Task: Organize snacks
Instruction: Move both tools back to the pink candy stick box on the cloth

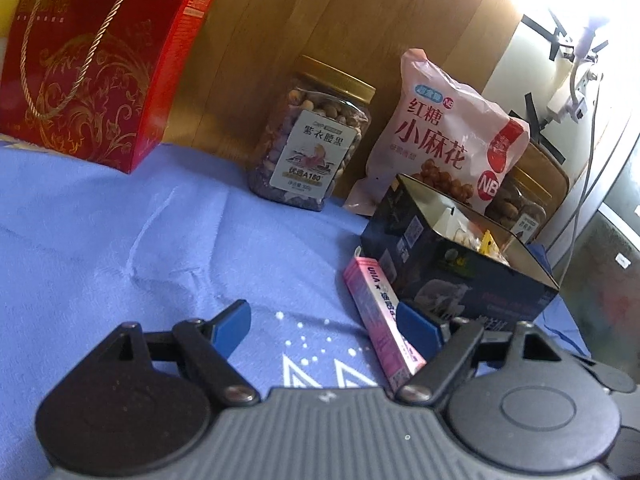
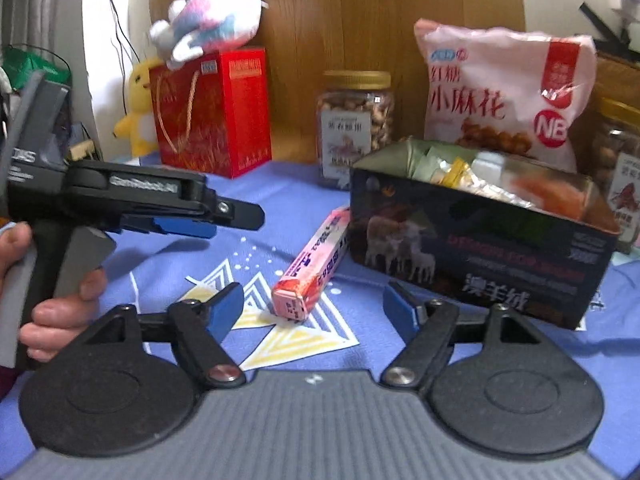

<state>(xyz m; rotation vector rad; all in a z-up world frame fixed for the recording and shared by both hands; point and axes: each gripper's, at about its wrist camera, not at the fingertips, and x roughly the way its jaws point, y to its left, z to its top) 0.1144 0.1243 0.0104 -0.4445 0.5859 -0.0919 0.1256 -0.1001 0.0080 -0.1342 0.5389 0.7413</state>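
A long pink candy box [image 1: 382, 320] [image 2: 314, 266] lies on the blue cloth, its far end against a dark open box [image 1: 452, 260] [image 2: 480, 248] that holds several small snack packets. My left gripper [image 1: 324, 326] is open and empty; its right finger sits beside the near end of the pink box. It also shows from the side in the right wrist view [image 2: 192, 224], held in a hand. My right gripper [image 2: 314, 312] is open and empty, with the near end of the pink box between its fingers.
Along the wooden back wall stand a red gift box [image 1: 100, 64] [image 2: 212, 112] with a plush toy [image 2: 212, 12] on top, a nut jar [image 1: 308, 136] [image 2: 354, 120], a pink snack bag [image 1: 448, 140] [image 2: 504, 88] and a second jar [image 1: 524, 200] [image 2: 618, 168]. The blue cloth [image 1: 120, 240] covers the table.
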